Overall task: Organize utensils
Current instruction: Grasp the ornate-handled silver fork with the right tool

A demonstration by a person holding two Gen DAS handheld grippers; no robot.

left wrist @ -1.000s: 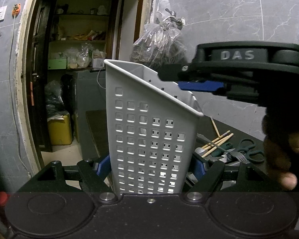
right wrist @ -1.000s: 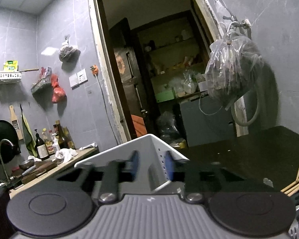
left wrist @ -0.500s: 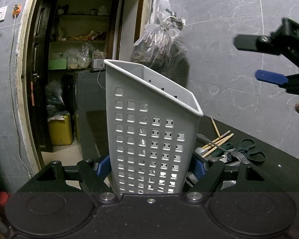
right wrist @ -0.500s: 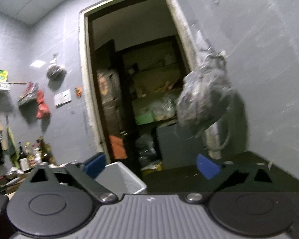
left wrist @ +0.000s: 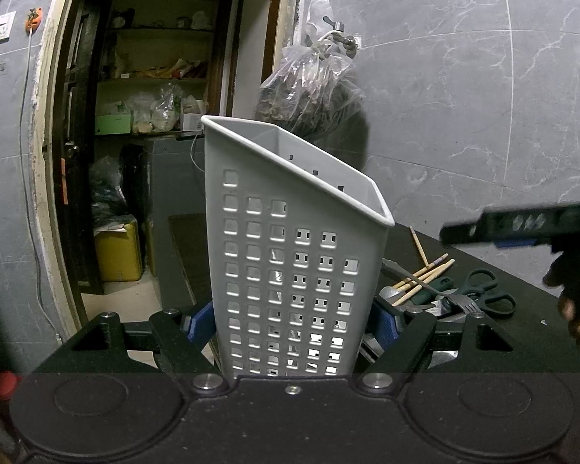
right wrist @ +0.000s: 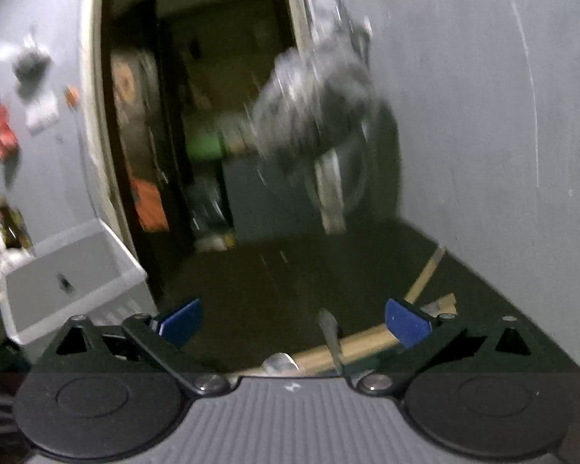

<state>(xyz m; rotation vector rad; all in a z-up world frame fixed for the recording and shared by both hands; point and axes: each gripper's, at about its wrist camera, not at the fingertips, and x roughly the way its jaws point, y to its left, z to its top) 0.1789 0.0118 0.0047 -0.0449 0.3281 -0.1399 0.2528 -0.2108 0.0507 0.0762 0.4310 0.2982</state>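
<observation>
Right gripper (right wrist: 294, 321), earlier above utensil caddy (left wrist: 294, 255), had swung right, jaws just widened, empty; view blurred. Left gripper (left wrist: 292, 323) clamped caddy.

A dark table (left wrist: 464, 255) runs along the grey tiled wall; on it lie wooden chopsticks (left wrist: 425, 274), green-handled scissors (left wrist: 483, 290), a fork (left wrist: 462, 303) and a spoon (left wrist: 390, 293), heaped together

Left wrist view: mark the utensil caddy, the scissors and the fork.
utensil caddy (left wrist: 290, 270), left wrist view, middle of its perforated front wall.
scissors (left wrist: 483, 282), left wrist view, rim of the upper finger loop.
fork (left wrist: 463, 303), left wrist view, the tines.
</observation>
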